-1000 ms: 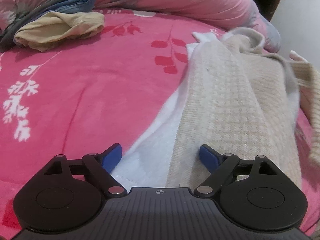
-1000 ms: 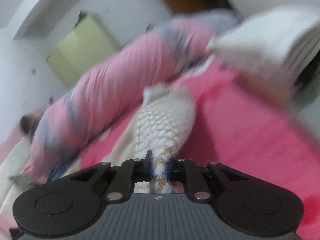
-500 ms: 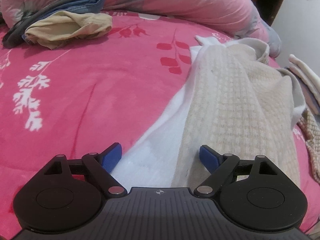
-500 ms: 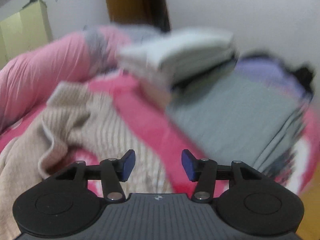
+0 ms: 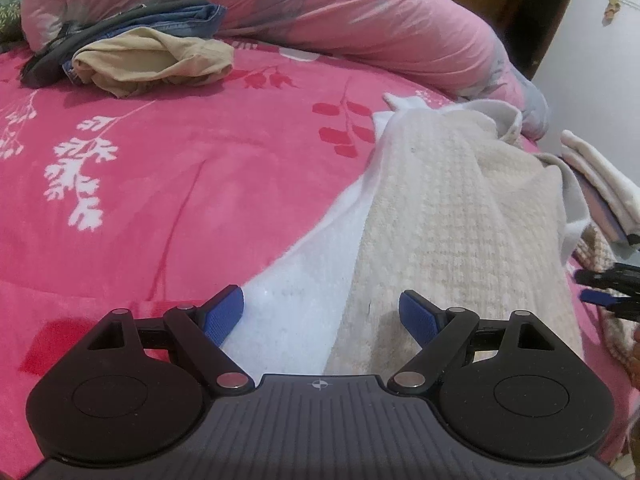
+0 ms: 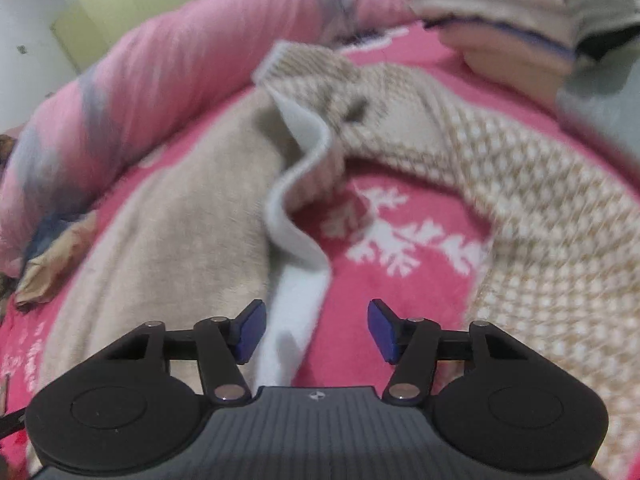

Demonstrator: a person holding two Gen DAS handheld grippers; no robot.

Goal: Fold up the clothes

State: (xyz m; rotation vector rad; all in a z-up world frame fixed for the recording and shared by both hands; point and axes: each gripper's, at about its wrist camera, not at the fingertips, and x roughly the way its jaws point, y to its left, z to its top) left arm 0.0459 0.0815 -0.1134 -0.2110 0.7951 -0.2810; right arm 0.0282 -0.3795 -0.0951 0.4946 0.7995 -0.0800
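Honestly the beige knit sweater is sprawled on the pink bed, partly doubled over with its white fleecy lining showing, long axis running from the near edge up toward the rolled pink duvet, one sleeve trailing off to the right. Both claws are spread wide and holding nothing, left claw over the near hem, right claw over the lining edge. I'd pinch both layers at an edge and pull flat before creasing, since thick knit probably bunches.

Both wrist views low, close over bed; share cream garment
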